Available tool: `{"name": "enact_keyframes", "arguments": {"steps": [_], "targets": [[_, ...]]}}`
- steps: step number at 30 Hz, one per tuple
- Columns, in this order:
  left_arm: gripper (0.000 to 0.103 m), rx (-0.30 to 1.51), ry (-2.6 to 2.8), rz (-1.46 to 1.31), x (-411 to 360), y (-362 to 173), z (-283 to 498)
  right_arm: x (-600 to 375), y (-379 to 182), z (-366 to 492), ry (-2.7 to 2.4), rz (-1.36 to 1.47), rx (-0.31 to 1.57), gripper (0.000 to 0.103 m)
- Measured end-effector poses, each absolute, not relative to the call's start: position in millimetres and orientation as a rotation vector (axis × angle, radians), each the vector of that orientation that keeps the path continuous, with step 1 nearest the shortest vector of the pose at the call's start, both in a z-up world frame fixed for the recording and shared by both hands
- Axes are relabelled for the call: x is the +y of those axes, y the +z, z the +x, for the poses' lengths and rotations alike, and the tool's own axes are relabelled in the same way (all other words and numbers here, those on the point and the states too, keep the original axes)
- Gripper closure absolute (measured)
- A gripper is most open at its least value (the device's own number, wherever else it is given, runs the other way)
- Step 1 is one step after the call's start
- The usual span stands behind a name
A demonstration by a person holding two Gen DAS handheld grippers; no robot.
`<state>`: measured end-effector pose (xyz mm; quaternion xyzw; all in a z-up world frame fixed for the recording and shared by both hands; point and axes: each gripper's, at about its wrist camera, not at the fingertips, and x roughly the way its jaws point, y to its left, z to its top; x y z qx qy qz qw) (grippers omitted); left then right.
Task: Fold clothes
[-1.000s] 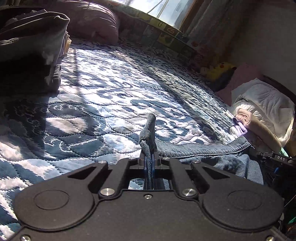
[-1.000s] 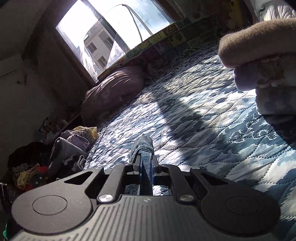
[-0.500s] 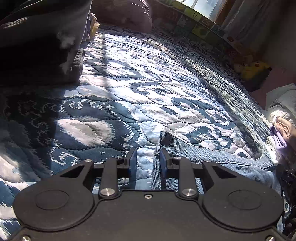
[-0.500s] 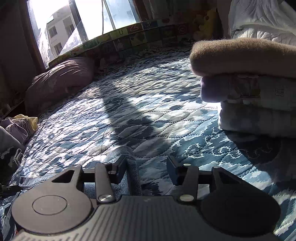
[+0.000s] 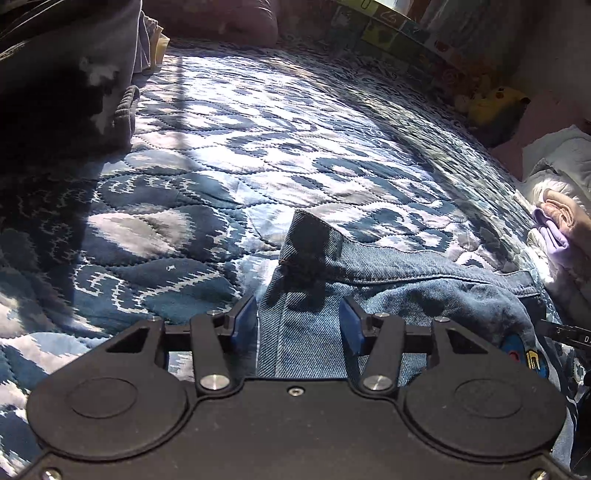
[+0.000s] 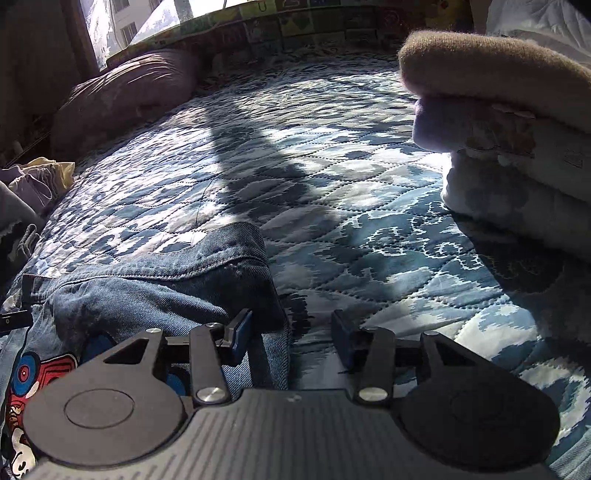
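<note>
Denim jacket (image 5: 388, 295) flat on quilt (image 5: 229, 155); left gripper (image 5: 298, 323) and right gripper (image 6: 291, 336) both spread, empty. Folded stack (image 6: 509, 122) at 2 o'clock, cropped. Dark clothes pile (image 5: 62, 74) at 10 o'clock, shadowed.

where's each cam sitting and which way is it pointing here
Left wrist: on the left gripper, looking along its open blue-padded fingers, low across the blue patterned quilt toward a yellow plush toy; blue denim garment corner below.
Right wrist: on the right gripper, also open, facing the sunlit window and mauve pillow; folded clothes stack at right.
Shared: quilt, denim garment, pillow, clothes stack.
</note>
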<state>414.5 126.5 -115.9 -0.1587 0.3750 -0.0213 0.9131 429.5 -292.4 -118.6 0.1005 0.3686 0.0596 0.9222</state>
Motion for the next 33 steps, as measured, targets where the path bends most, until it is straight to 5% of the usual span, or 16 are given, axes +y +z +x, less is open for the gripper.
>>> {"name": "enact_keyframes", "arguments": {"steps": [6, 9, 15, 30, 33], "targets": [[0.051, 0.716, -0.021, -0.34, 126.0, -90.5, 390.5, -332.2, -63.9, 381.9, 0.123, 0.309, 0.577, 0.053], [0.046, 0.685, -0.043, -0.354, 121.3, -72.7, 366.4, -361.4, -43.7, 345.6, 0.092, 0.375, 0.492, 0.044], [0.033, 0.601, -0.069, -0.391, 122.3, -38.4, 290.6, -403.3, -54.6, 250.7, 0.011, 0.546, 0.385, 0.043], [0.029, 0.59, 0.244, -0.577, 227.7, -45.6, 95.5, -377.8, -152.9, 153.4, 0.092, 0.855, 0.657, 0.035], [0.029, 0.581, 0.244, -0.695, 258.8, -58.7, 70.6, -364.6, -153.6, 156.8, 0.123, 0.792, 0.67, 0.019]]}}
